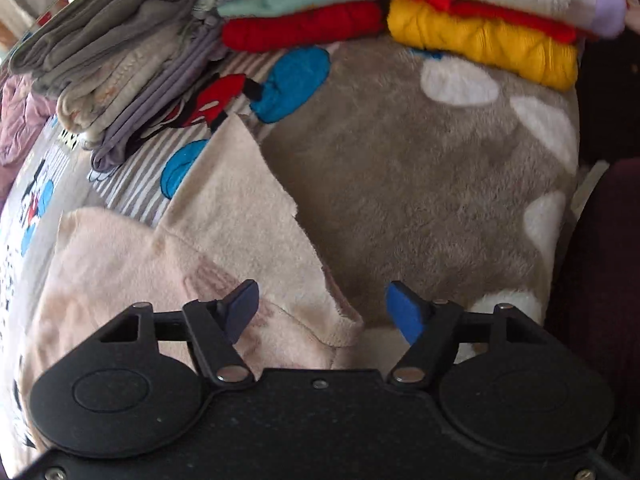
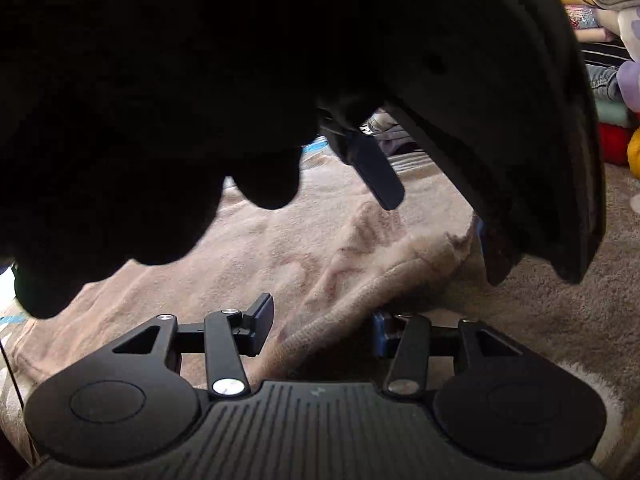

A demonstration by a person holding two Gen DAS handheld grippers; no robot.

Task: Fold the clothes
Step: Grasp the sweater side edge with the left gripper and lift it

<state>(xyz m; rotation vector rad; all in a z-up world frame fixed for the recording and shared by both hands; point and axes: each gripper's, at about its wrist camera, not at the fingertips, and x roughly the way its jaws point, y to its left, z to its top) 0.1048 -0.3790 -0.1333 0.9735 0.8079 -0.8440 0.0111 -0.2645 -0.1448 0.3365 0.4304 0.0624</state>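
A pale pink fleece garment (image 1: 224, 216) lies spread on the bed, its right edge folded over the grey blanket. My left gripper (image 1: 322, 310) is open just above the garment's near right corner, its fingers apart with the hem between and below them. In the right wrist view the same pink garment (image 2: 320, 248) lies flat. My right gripper (image 2: 320, 328) is open with the thick hem edge running between its fingers. The left gripper's dark body and a gloved hand (image 2: 160, 80) fill the top of that view, with one of its fingers (image 2: 376, 168) hanging over the cloth.
A grey fleece blanket with white spots (image 1: 420, 184) covers the bed's right part, and a cartoon-print striped sheet (image 1: 132, 184) the left. Stacks of folded clothes stand at the back: grey and lilac (image 1: 112, 64), red and green (image 1: 300, 20), yellow and red (image 1: 484, 40).
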